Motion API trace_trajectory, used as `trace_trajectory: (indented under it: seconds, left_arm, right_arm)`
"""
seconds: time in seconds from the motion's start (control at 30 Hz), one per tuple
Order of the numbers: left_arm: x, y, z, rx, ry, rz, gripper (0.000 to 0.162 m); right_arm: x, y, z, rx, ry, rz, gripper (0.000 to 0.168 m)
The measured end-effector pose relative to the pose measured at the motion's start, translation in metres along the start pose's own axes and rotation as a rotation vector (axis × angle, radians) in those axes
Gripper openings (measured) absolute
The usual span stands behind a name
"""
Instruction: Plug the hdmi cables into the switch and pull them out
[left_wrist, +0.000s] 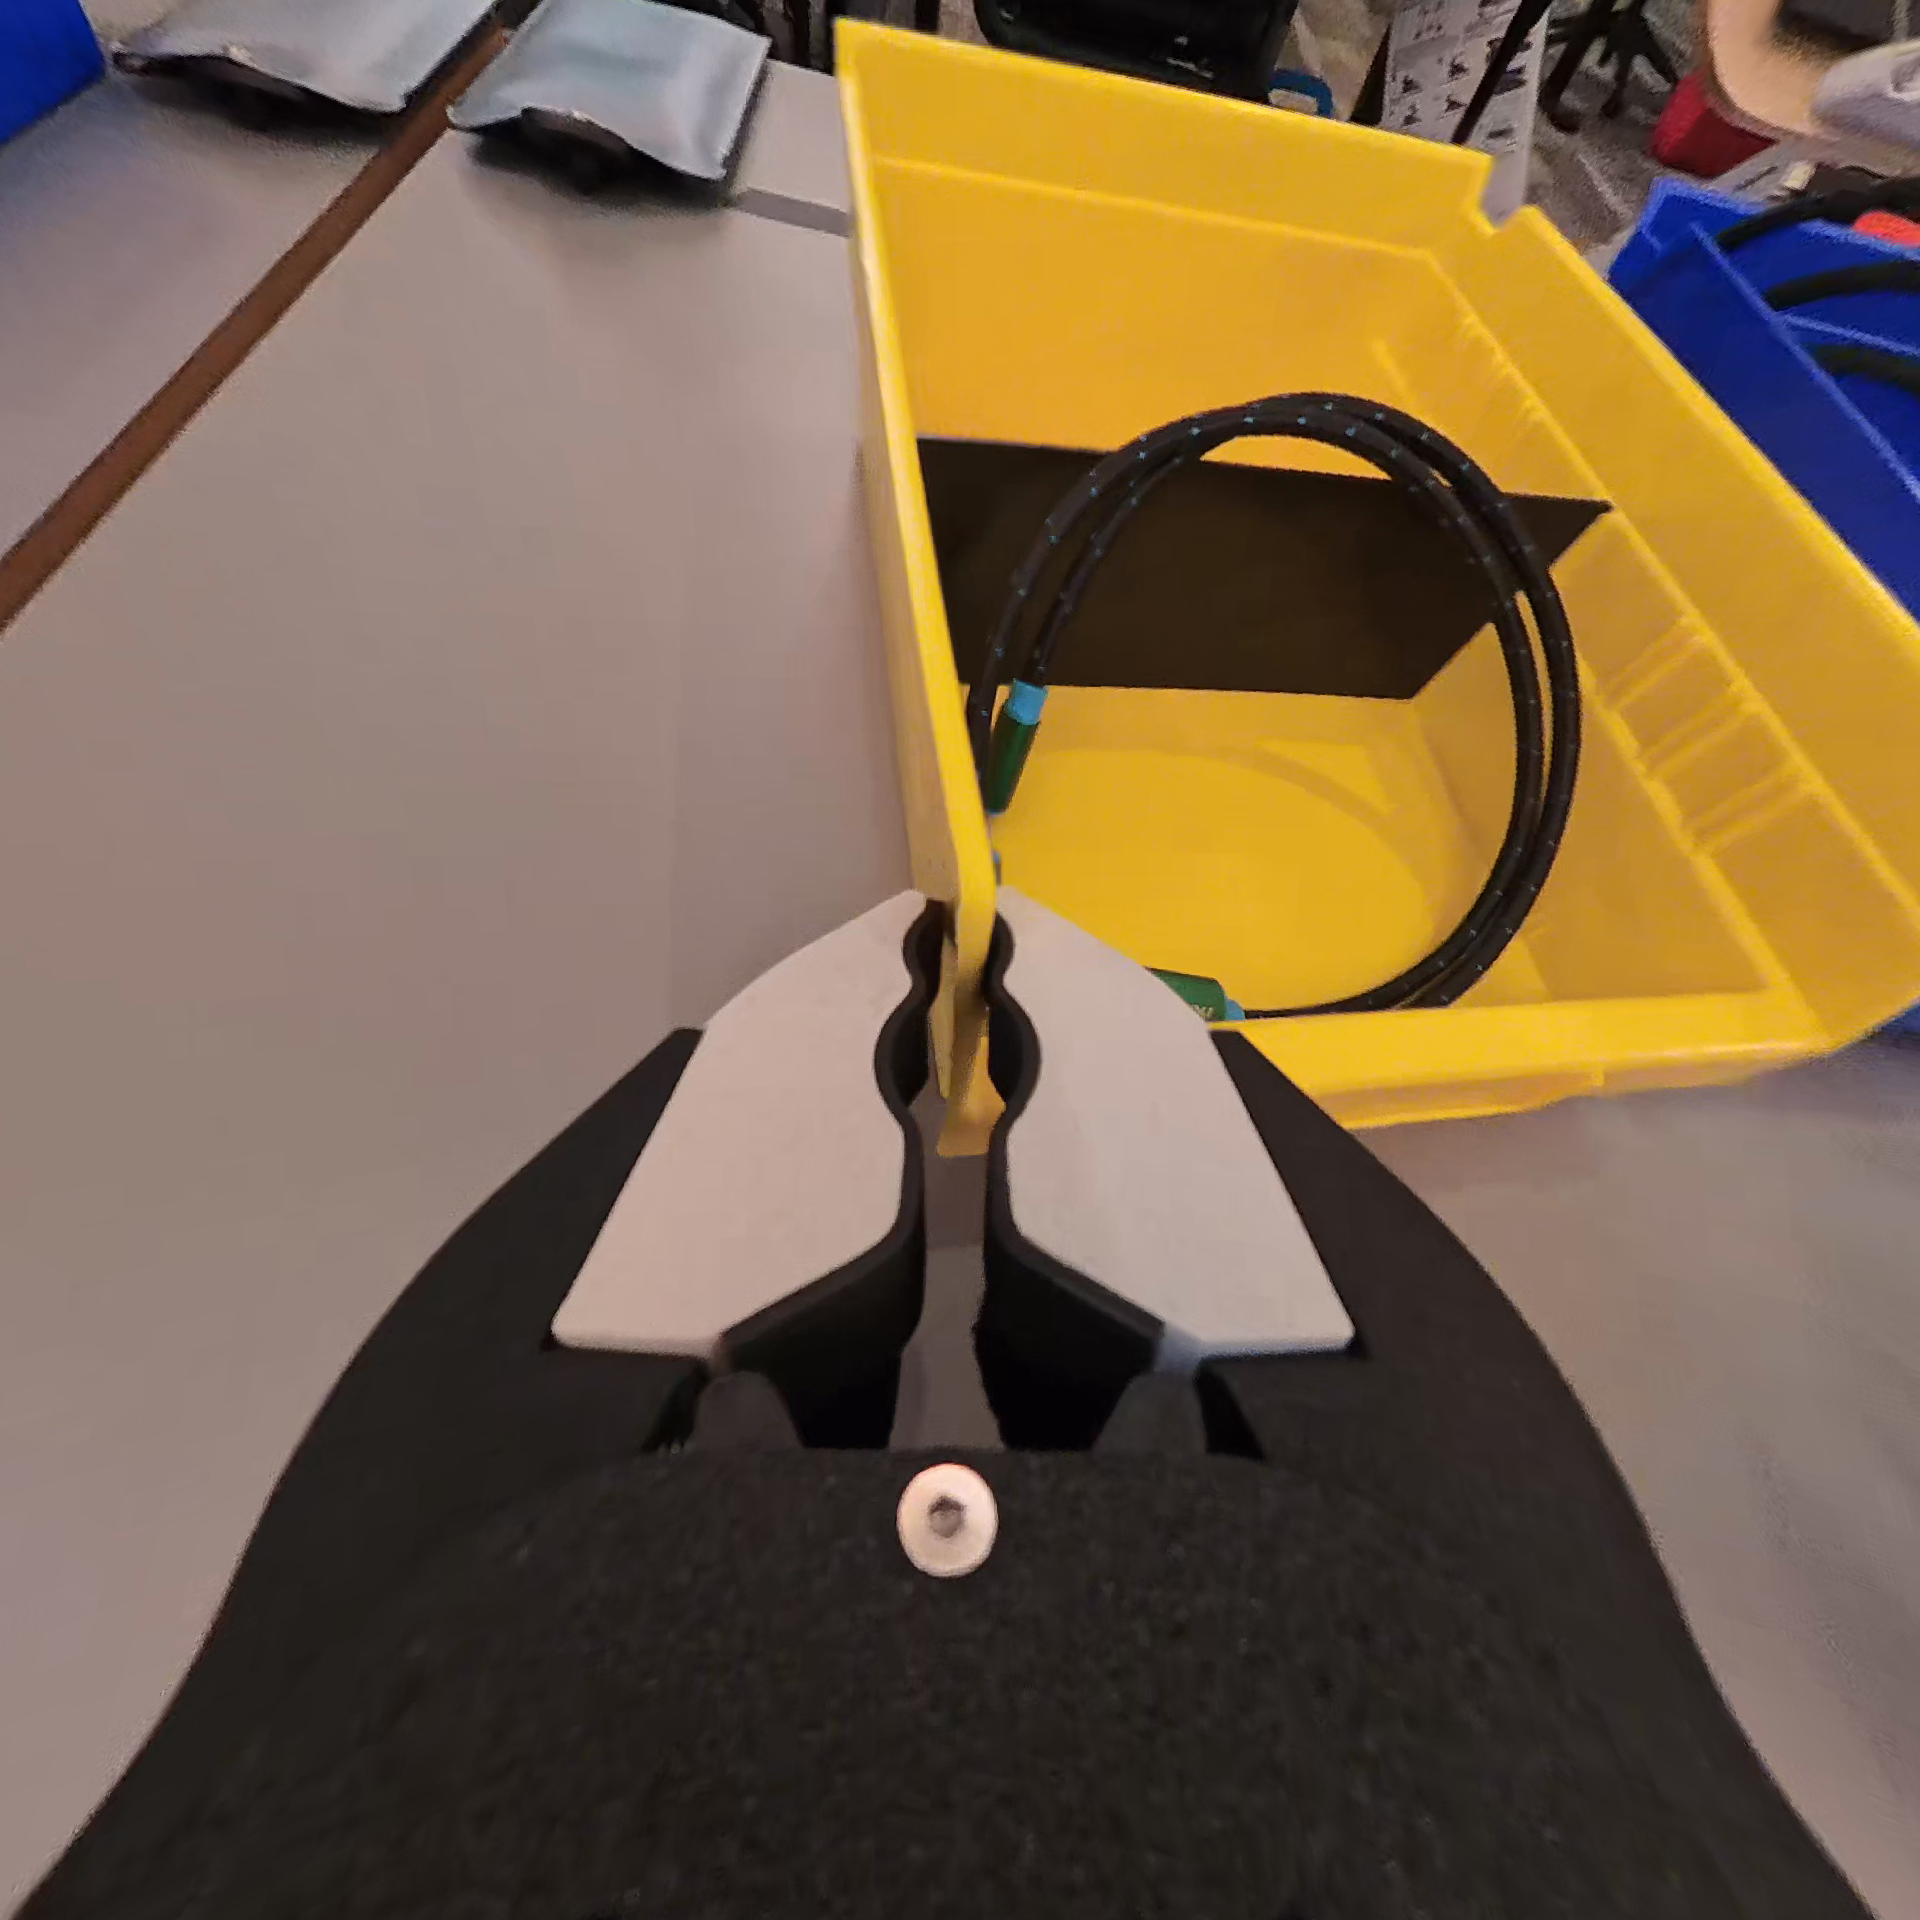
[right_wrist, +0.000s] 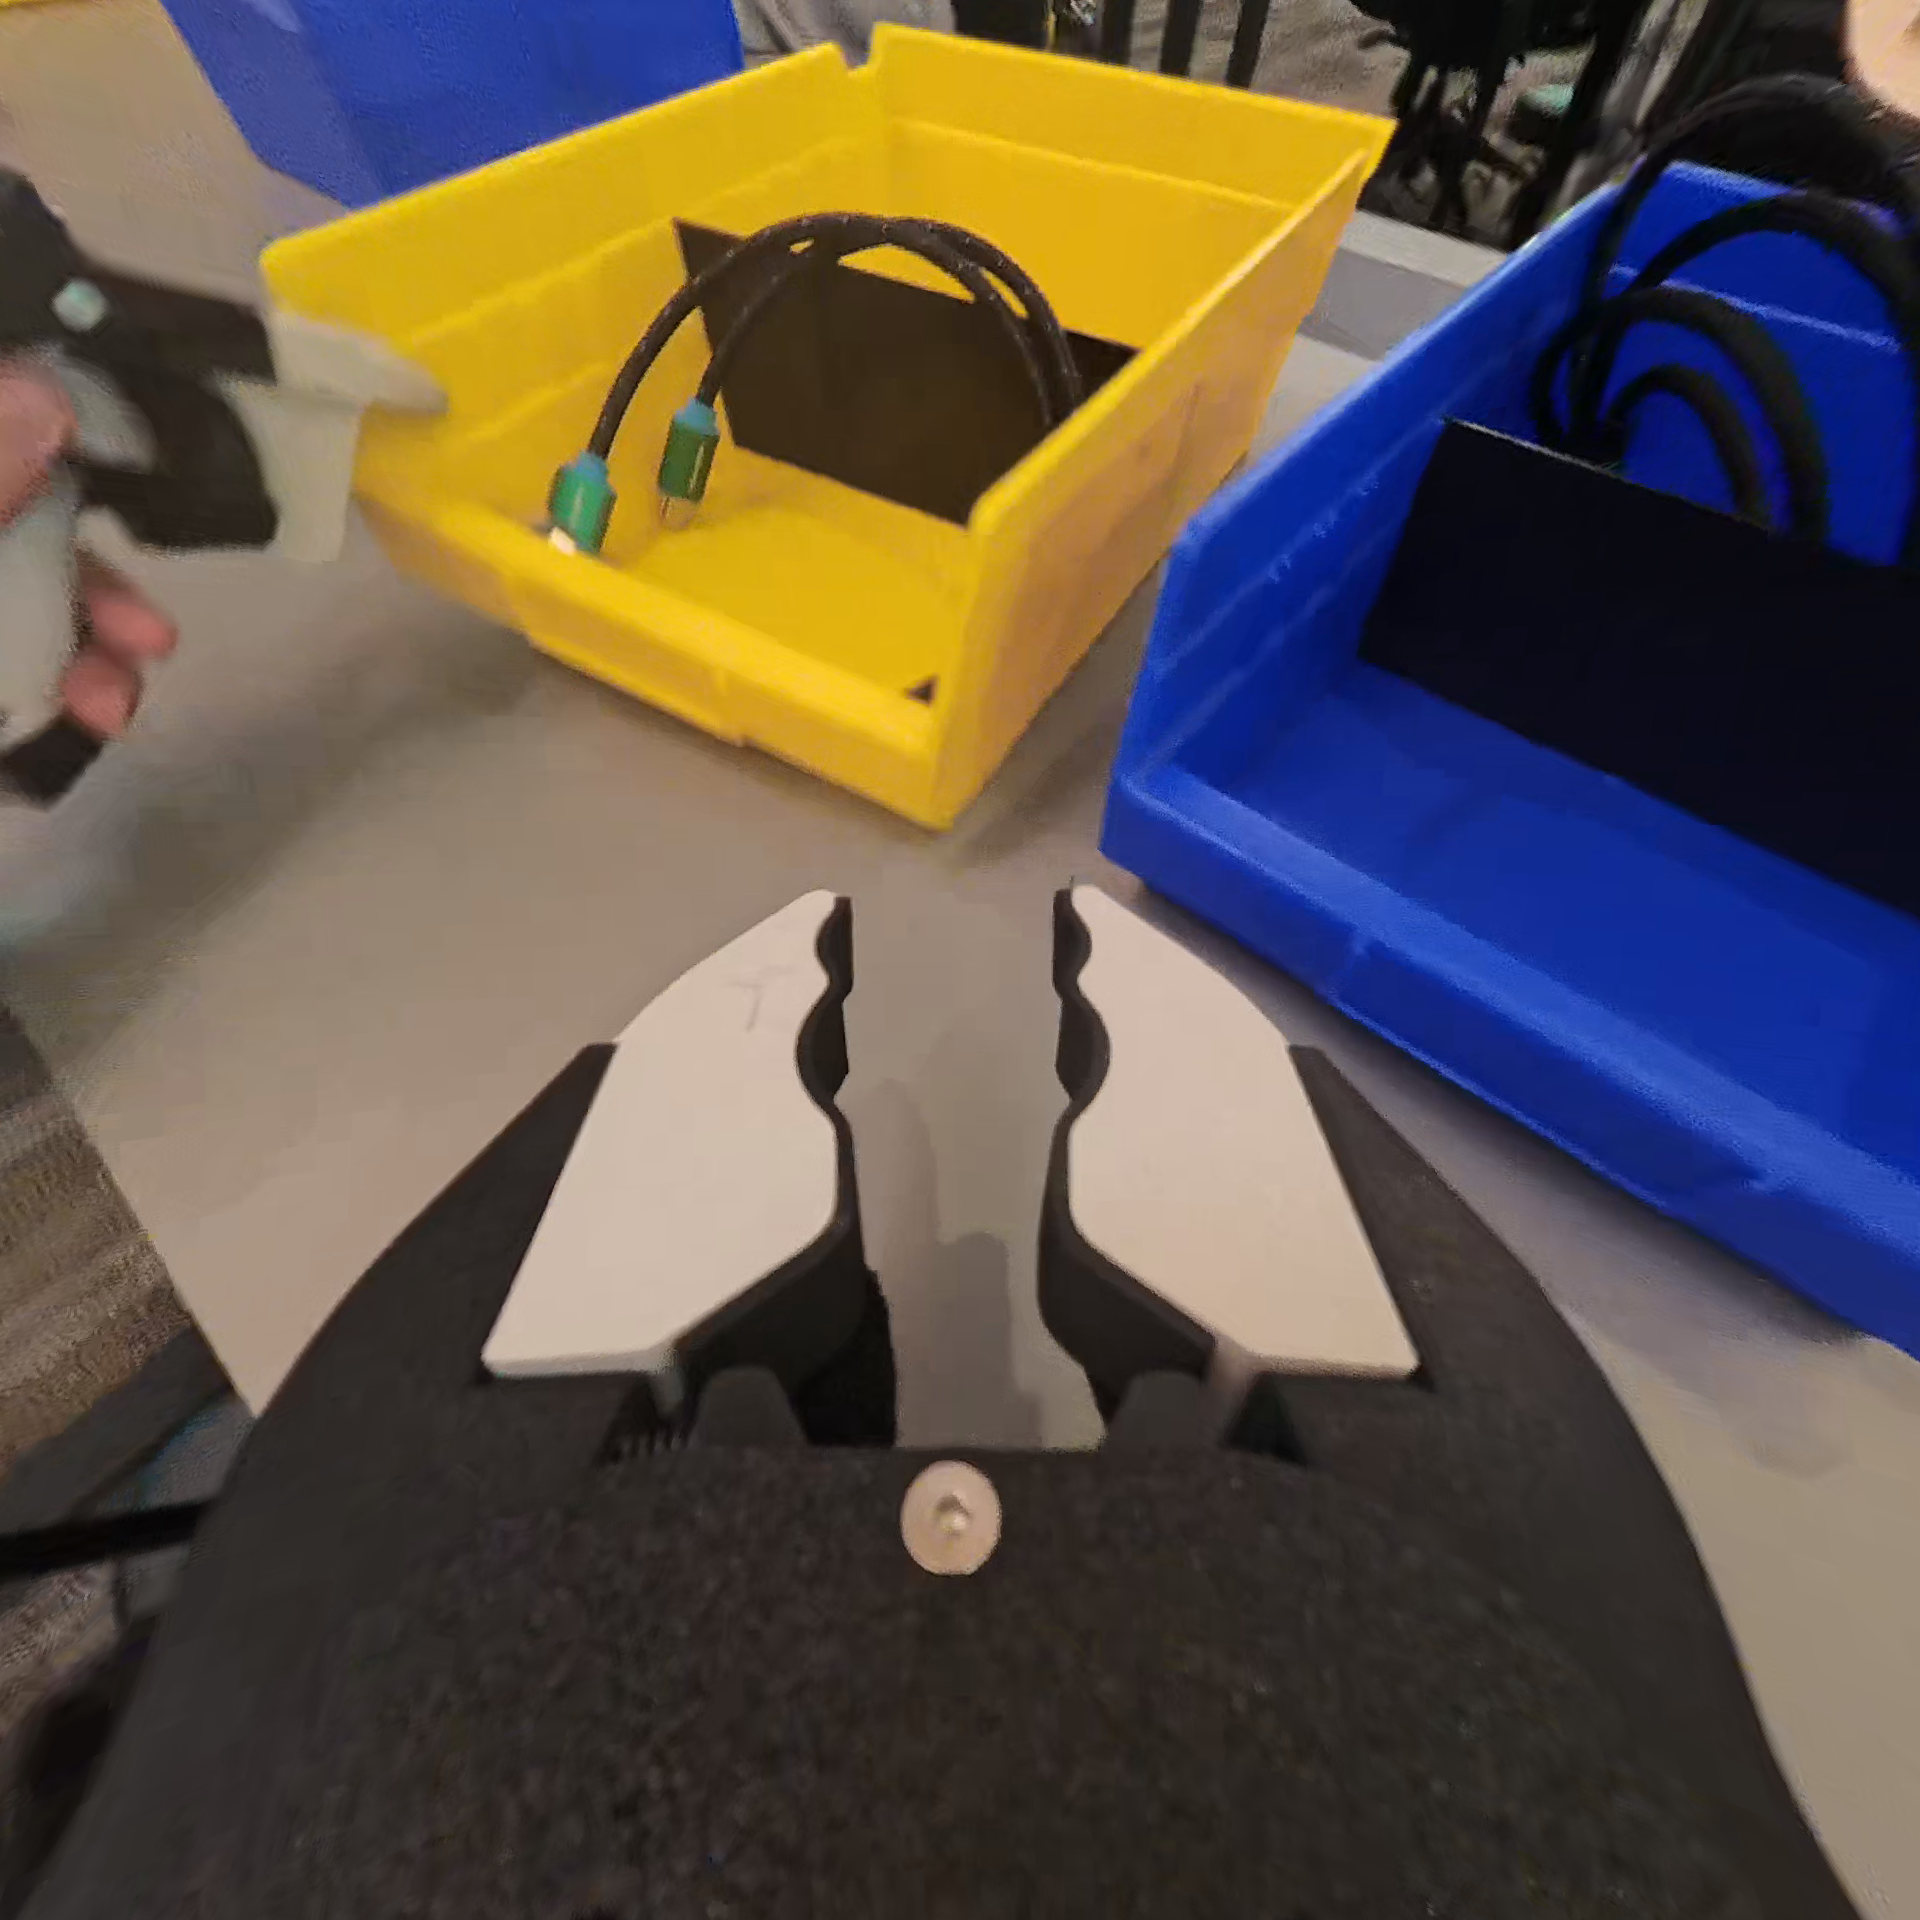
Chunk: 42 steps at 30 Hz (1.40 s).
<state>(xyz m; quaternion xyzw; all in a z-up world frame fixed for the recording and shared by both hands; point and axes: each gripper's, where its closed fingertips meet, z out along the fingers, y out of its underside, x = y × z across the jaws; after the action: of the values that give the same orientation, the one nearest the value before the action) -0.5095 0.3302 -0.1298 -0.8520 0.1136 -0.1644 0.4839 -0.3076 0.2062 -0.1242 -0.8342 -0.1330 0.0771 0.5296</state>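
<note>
Grey and smooth, the bench (left_wrist: 416, 727) carries two grey pouches (left_wrist: 613, 94) at its far left, a yellow bin (left_wrist: 1143, 260) in the middle and a blue bin (right_wrist: 1507, 831) to the right. Our left tongs (left_wrist: 961, 935) are clamped on the near left wall of the yellow bin, the thin plastic pinched between the pads. Inside that bin lies the coiled black hdmi cable (left_wrist: 1496, 623), its two green plugs (right_wrist: 582, 504) pointing down at the near floor, with a dark divider (right_wrist: 883, 395) standing behind the coil. Our right tongs (right_wrist: 951, 914) hover parted and empty over bare bench, just near of the gap between the bins. More dark cables (right_wrist: 1704, 343) sit coiled in the far part of the blue bin. We see no switch in either view.

We judge the risks as these: the pinched wall may slip or flex, letting the bin skid or tip; the springy coil may snag on the divider as a plug is lifted; and a grip on the braid rather than the plug would leave the connector swinging.
</note>
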Motion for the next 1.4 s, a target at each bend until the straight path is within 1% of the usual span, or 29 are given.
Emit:
trace_trajectory:
  seconds: [0.07, 0.13, 0.23, 0.27, 0.3, 0.33, 0.4, 0.47, 0.5, 0.57, 0.67, 0.73, 0.8, 0.9, 0.97, 1.03, 1.1, 1.2, 1.3, 1.4]
  left_arm:
    - [0.009, 0.010, -0.016, 0.011, 0.021, -0.005, 0.006]
    - [0.017, 0.020, -0.031, 0.008, 0.045, 0.003, 0.008]
    - [0.018, 0.030, -0.047, -0.015, -0.011, 0.048, 0.007]
    - [0.017, 0.033, -0.051, -0.023, -0.030, 0.059, 0.006]
    - [0.018, 0.034, -0.053, -0.030, -0.041, 0.059, 0.006]
    - [0.019, 0.036, -0.055, -0.038, -0.051, 0.050, 0.006]
    - [0.020, 0.036, -0.060, -0.062, -0.096, 0.061, 0.006]
    - [0.021, 0.029, -0.071, -0.039, -0.177, 0.133, 0.004]
    - [0.024, 0.022, -0.079, -0.010, -0.212, 0.170, 0.004]
    - [0.036, 0.004, -0.099, 0.070, -0.234, 0.217, 0.004]
    - [0.062, -0.022, -0.129, 0.180, -0.295, 0.290, 0.005]
    - [0.089, -0.044, -0.144, 0.268, -0.293, 0.319, 0.005]
    - [0.123, -0.069, -0.150, 0.328, -0.254, 0.328, 0.006]
    - [0.187, -0.105, -0.141, 0.376, -0.149, 0.354, 0.006]
    - [0.240, -0.124, -0.126, 0.388, -0.066, 0.386, 0.007]
    - [0.302, -0.136, -0.108, 0.393, 0.018, 0.410, 0.007]
    - [0.366, -0.140, -0.088, 0.393, 0.091, 0.439, 0.007]
    - [0.457, -0.128, -0.050, 0.344, 0.181, 0.459, 0.007]
    - [0.535, -0.097, -0.007, 0.276, 0.233, 0.489, 0.007]
    - [0.590, -0.051, 0.034, 0.181, 0.249, 0.507, 0.007]
  right_arm:
    - [-0.012, -0.009, 0.015, -0.012, 0.007, 0.025, 0.037]
    - [-0.017, -0.013, 0.024, -0.013, 0.031, 0.041, 0.042]
    - [-0.011, -0.009, 0.033, -0.025, 0.106, 0.063, 0.039]
    - [-0.006, -0.007, 0.036, -0.025, 0.140, 0.063, 0.036]
    - [-0.003, -0.006, 0.040, -0.023, 0.157, 0.055, 0.024]
    - [-0.007, -0.006, 0.044, -0.025, 0.134, 0.060, 0.011]
    - [-0.006, -0.005, 0.045, -0.054, 0.163, 0.029, 0.008]
    - [-0.007, -0.011, 0.040, -0.058, 0.178, 0.007, 0.005]
    - [-0.008, -0.017, 0.035, -0.044, 0.168, 0.022, 0.005]
    - [-0.008, -0.028, 0.026, -0.020, 0.131, 0.080, 0.004]
    - [0.002, -0.060, 0.001, 0.092, 0.124, 0.075, 0.004]
    - [0.018, -0.088, -0.024, 0.180, 0.144, 0.087, 0.003]
    - [0.043, -0.116, -0.054, 0.253, 0.179, 0.083, 0.003]
    - [0.096, -0.145, -0.102, 0.310, 0.268, 0.059, 0.003]
    - [0.143, -0.153, -0.137, 0.328, 0.350, 0.062, 0.002]
    - [0.196, -0.152, -0.175, 0.330, 0.437, 0.082, 0.002]
    - [0.250, -0.139, -0.211, 0.316, 0.515, 0.128, 0.002]
    - [0.330, -0.105, -0.257, 0.275, 0.614, 0.192, 0.002]
    - [0.404, -0.055, -0.283, 0.193, 0.678, 0.237, 0.002]
    - [0.461, 0.010, -0.292, 0.083, 0.668, 0.293, 0.002]
